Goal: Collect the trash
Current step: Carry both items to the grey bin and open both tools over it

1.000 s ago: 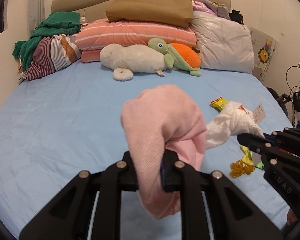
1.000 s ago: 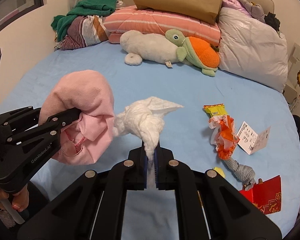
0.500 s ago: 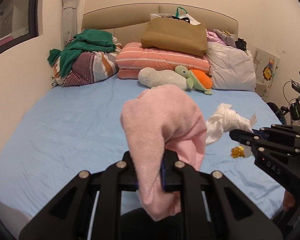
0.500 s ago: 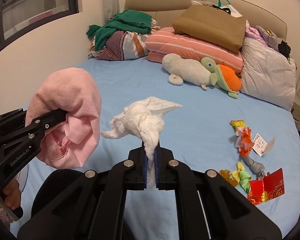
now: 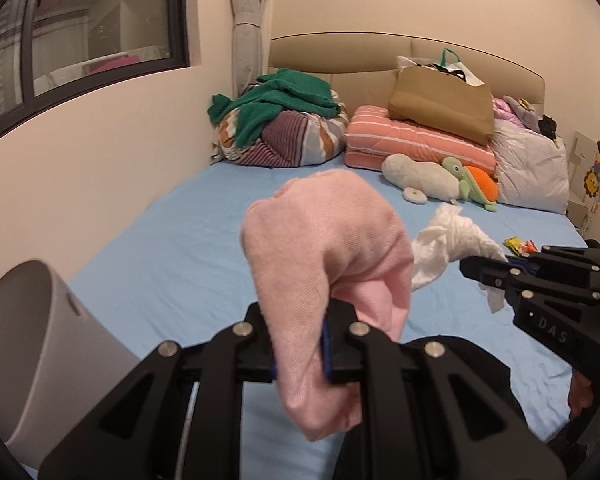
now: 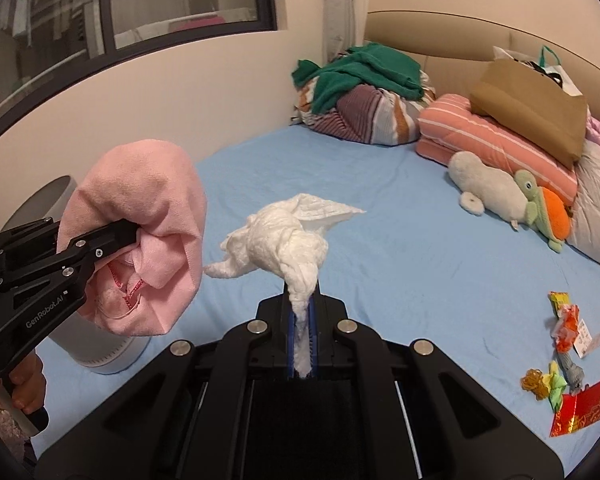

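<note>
Pale pink cloth [image 5: 324, 248]; white crumpled tissue [image 6: 288, 244]; light blue bed sheet [image 6: 400, 264]; black grippers, left [image 5: 300, 354] and right [image 6: 302, 336], with blue pads; salmon quilt [image 5: 416, 144] with white stripes; green towel [image 5: 284, 100]; brown bag [image 5: 440, 104]; red packet [image 6: 580, 412]; grey bin [image 5: 32, 344].

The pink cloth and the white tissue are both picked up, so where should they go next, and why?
Probably swing the left gripper over the white bin first. It is shut on the pink cloth, and the bin stands open on that side. The right gripper holds the white tissue nearby.
</note>
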`<state>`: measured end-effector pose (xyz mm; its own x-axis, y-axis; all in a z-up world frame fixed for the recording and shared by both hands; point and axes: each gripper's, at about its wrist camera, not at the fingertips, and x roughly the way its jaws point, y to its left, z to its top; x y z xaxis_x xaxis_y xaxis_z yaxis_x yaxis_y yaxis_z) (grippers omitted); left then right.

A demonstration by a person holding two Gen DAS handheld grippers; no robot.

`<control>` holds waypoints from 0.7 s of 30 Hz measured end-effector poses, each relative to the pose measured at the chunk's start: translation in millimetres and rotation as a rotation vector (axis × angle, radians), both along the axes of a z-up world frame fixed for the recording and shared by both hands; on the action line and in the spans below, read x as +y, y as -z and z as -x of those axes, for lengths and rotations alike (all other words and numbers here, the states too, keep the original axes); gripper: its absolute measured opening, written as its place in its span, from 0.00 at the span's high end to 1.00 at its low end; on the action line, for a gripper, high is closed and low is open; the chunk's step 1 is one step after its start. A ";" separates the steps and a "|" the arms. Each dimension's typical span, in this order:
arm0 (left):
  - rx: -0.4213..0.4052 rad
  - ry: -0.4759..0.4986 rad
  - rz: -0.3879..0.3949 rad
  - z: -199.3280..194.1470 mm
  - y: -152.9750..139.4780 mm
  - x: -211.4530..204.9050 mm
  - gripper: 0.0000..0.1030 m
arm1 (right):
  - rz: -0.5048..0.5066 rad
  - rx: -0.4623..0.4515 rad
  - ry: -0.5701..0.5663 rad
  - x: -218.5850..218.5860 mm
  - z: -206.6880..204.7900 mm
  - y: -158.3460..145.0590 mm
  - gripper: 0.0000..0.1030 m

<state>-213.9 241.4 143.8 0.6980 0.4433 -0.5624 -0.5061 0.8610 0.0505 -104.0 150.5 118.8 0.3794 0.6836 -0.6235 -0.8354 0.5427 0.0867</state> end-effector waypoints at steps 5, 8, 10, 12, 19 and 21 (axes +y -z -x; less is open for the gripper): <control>-0.019 -0.117 -0.040 45.2 -28.5 19.5 0.85 | -0.040 -0.020 -0.126 33.3 30.2 -27.9 0.96; -0.028 -0.204 -0.080 76.6 -47.3 30.4 0.85 | -0.067 -0.035 -0.204 54.1 48.1 -47.4 0.96; -0.034 -0.270 -0.106 98.1 -59.9 38.2 0.85 | -0.088 -0.043 -0.263 69.3 61.4 -60.0 0.96; -0.036 -0.334 -0.130 120.0 -70.5 43.6 0.85 | -0.109 -0.042 -0.326 83.6 74.7 -72.0 0.96; -0.022 -0.518 -0.162 171.5 -83.7 64.2 0.85 | -0.131 -0.052 -0.536 144.1 131.1 -94.6 0.96; -0.018 -0.546 -0.157 179.7 -81.3 70.9 0.85 | -0.127 -0.048 -0.578 157.6 146.1 -95.6 0.95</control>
